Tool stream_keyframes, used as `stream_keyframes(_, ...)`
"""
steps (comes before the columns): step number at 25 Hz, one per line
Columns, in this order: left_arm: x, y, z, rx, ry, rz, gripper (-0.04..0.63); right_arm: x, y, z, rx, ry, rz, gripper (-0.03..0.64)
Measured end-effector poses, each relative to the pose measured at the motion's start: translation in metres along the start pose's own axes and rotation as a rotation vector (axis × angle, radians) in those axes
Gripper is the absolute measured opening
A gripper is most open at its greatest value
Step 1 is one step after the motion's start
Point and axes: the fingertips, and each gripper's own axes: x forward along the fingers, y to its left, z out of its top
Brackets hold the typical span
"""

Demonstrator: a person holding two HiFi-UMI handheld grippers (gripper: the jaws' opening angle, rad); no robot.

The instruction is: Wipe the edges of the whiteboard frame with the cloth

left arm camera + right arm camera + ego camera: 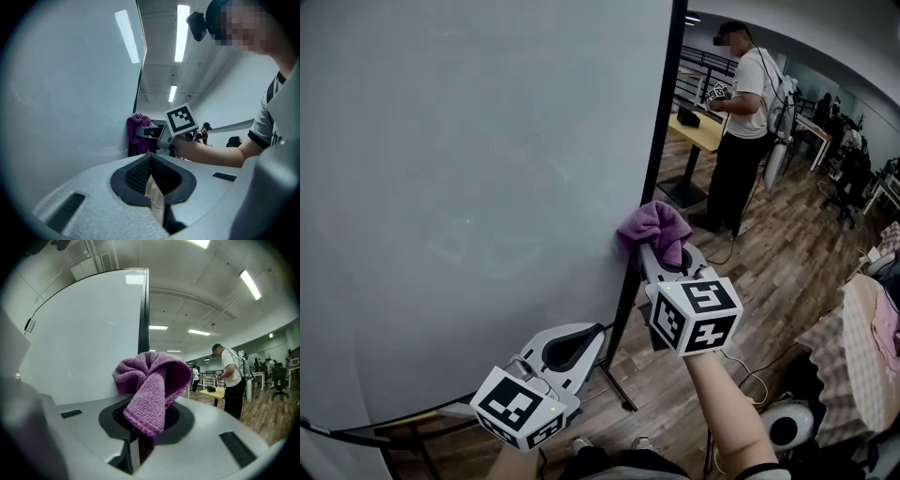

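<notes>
The purple cloth (654, 228) is pinched in the right gripper (653, 249) and pressed against the whiteboard frame (662, 122) at its right edge. The left gripper (598, 330) is held closed and empty. Most edges are probably not yet wiped.

No legible text, so far as visible.

Cloth (152, 385): purple, looped terry texture.
Whiteboard (469, 187): plain pale grey-white, unmarked.
Whiteboard frame (661, 122): black.
Right gripper (652, 247): light grey shell, black ribbed jaw pads.
Left gripper (592, 335): same light grey shell, black ribbed jaw pads.
Right marker cube (695, 315): white, bold black square markers on each face.
Left marker cube (523, 409): white, black square markers.
Floor (769, 272): brown wood planks.
Bystander (741, 122): white T-shirt, black trousers, dark cap.
Draped fabric (844, 366): beige and white check.
</notes>
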Motion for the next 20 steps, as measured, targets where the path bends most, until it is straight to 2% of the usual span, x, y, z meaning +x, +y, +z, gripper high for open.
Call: stream_keyframes(20, -0.003, 0.006, -0.009, -0.013, 0.018, -0.026, 0.015, -0.008, 0.011, -0.014, -0.012, -0.022, -0.031, 0.064)
